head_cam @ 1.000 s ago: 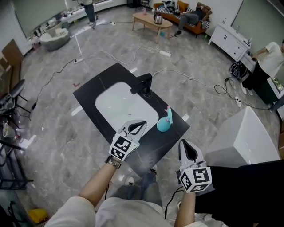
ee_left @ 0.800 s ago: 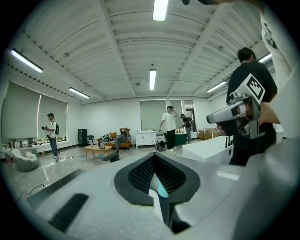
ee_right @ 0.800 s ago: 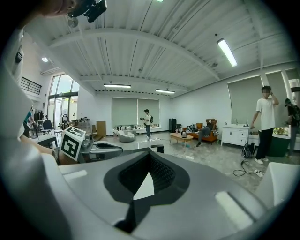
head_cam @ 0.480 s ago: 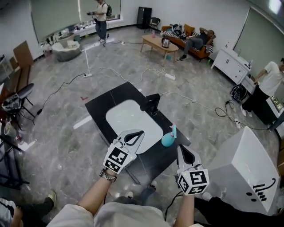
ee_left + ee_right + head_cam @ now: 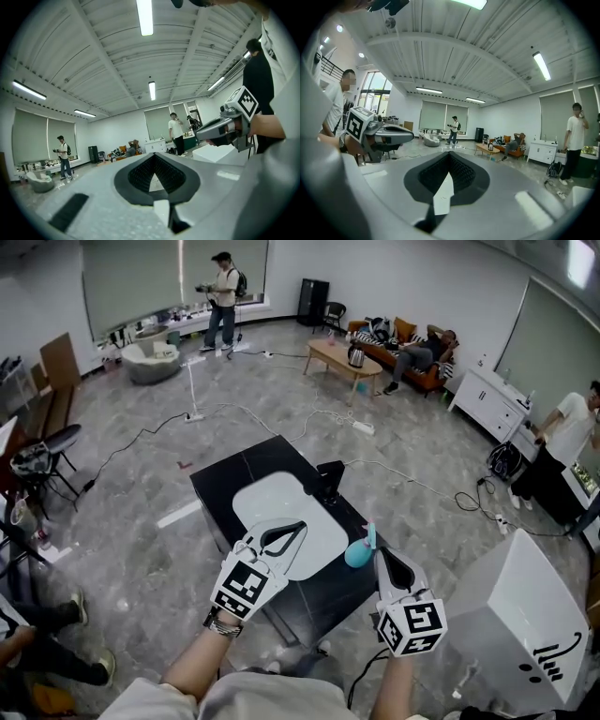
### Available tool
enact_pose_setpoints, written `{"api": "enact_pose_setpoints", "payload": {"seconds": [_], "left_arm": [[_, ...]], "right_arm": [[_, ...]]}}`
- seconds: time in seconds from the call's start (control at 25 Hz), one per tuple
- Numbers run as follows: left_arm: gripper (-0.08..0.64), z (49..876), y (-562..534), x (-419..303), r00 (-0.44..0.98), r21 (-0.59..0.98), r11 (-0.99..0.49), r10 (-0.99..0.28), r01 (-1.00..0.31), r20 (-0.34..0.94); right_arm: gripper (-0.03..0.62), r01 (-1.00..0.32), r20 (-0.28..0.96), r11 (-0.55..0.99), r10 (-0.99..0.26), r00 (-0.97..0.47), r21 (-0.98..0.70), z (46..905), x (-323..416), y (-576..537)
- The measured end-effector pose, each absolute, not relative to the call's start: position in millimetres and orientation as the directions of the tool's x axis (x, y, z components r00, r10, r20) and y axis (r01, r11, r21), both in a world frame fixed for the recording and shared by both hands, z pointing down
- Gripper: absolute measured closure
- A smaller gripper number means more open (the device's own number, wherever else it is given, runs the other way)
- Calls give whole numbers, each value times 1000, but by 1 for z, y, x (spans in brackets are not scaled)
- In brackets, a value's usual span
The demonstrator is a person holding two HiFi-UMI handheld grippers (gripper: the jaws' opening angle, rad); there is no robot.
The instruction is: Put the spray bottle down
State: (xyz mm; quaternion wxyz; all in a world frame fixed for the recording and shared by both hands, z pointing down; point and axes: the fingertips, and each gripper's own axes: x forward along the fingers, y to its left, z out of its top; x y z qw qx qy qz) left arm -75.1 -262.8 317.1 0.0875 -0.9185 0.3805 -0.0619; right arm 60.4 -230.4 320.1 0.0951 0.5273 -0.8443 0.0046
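Note:
The teal spray bottle (image 5: 356, 552) with a pink trigger stands upright on the black countertop (image 5: 234, 488), at its right edge beside the white sink (image 5: 272, 507). Nothing holds it. In the head view my left gripper (image 5: 302, 525) hovers over the sink's near end, shut and empty. My right gripper (image 5: 383, 554) is just right of the bottle in that view, also shut and empty. Both gripper views look level across the room, well above the counter. The left gripper view shows my left gripper (image 5: 153, 157) and my right gripper (image 5: 220, 131). The right gripper view shows my right gripper (image 5: 449, 157) and my left gripper (image 5: 386, 134).
A black faucet (image 5: 328, 476) stands at the sink's far side. A large white box (image 5: 516, 610) sits right of the counter. Cables (image 5: 441, 493) run over the grey floor. People stand around the room's edges; a coffee table (image 5: 342, 360) and sofa (image 5: 412, 343) are far behind.
Both grippers have risen away from the counter, still shut, and the counter looks smaller and farther. The spray bottle has stayed in its place beside the sink.

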Motion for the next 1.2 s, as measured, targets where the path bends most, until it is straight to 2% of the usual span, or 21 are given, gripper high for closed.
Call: {"api": "enact_pose_setpoints", "payload": {"seconds": [0.32, 1.2], "left_arm": [[555, 300, -259, -85, 689, -218, -675, -725, -705, 17], [555, 304, -270, -78, 717, -217, -706, -696, -674, 39]], "right_arm": [[586, -886, 155, 448, -890, -430, 118, 309, 52, -227], [586, -904, 166, 411, -905, -391, 115, 314, 57, -239]]}}
